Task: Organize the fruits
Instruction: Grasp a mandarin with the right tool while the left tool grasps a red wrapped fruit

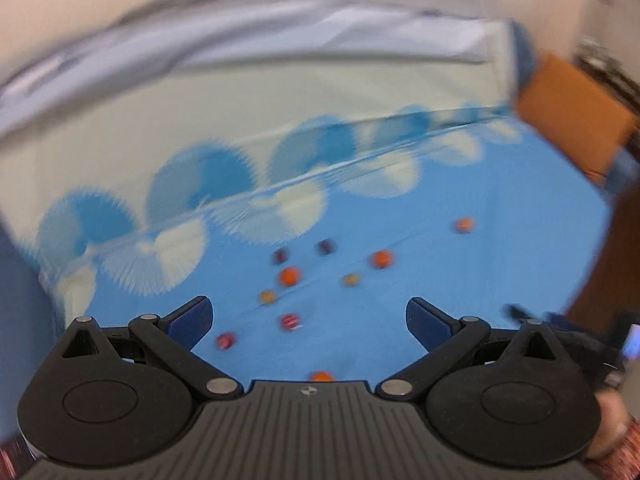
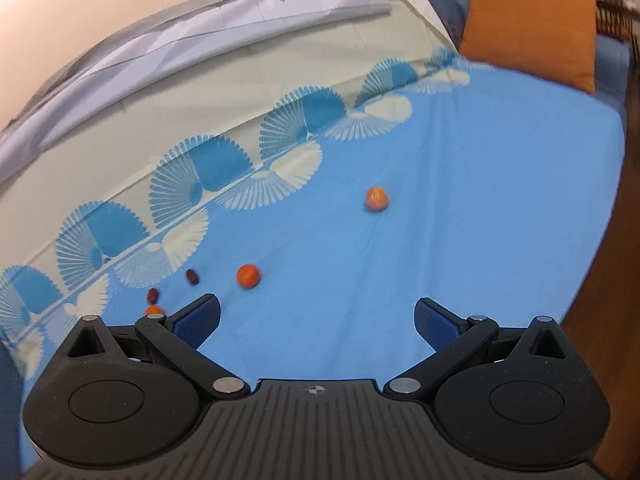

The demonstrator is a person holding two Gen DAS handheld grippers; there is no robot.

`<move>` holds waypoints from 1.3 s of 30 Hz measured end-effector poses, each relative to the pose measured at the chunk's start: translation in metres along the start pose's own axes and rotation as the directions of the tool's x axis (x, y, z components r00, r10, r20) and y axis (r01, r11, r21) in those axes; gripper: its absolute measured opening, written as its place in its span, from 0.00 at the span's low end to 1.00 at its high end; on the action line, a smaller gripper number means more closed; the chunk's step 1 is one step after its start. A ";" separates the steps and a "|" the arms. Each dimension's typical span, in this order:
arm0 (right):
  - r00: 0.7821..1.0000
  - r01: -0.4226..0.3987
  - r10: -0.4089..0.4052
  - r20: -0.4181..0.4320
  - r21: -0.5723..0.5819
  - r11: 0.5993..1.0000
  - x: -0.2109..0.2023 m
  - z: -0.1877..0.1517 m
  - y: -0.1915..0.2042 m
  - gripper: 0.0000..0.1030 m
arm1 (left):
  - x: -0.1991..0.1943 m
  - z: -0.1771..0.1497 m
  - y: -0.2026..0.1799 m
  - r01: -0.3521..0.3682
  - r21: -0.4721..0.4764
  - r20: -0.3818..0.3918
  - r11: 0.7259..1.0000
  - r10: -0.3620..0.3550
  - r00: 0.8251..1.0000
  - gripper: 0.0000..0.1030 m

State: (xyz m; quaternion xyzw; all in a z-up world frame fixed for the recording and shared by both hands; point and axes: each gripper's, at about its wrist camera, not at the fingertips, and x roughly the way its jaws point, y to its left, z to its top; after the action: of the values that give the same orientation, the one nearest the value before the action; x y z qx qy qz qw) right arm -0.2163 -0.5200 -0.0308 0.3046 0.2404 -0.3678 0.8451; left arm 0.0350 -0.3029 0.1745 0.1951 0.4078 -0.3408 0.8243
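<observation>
Several small fruits lie scattered on a blue bedsheet (image 1: pixel 460 288). In the blurred left wrist view I see orange ones (image 1: pixel 289 276) (image 1: pixel 381 259) (image 1: pixel 464 225), two dark purple ones (image 1: pixel 326 246), two yellowish ones (image 1: pixel 351 279) and two red ones (image 1: pixel 290 321). My left gripper (image 1: pixel 309 312) is open and empty, well above them. In the right wrist view I see an orange fruit (image 2: pixel 248 275), another farther off (image 2: pixel 376 199) and two dark ones (image 2: pixel 192 276). My right gripper (image 2: pixel 317 314) is open and empty above the sheet.
The bedsheet (image 2: pixel 460 200) has a cream band with blue fan patterns (image 2: pixel 200 168) along its far side. An orange cushion (image 2: pixel 532 24) leans at the far right corner. A wooden floor (image 2: pixel 600 280) lies past the bed's right edge. A pale folded cover (image 2: pixel 200 36) runs along the wall.
</observation>
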 end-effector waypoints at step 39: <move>0.997 -0.014 -0.015 -0.070 -0.390 0.921 0.272 -0.032 0.132 0.36 | 0.324 -0.103 0.129 -0.070 -0.247 -0.236 0.967 0.010 0.972 0.33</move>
State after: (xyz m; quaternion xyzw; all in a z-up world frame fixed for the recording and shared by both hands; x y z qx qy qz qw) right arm 0.0464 -0.5555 -0.1802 0.1433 0.3389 -0.3017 0.8795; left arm 0.2135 -0.2828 -0.1412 0.1350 0.5378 -0.2439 0.7957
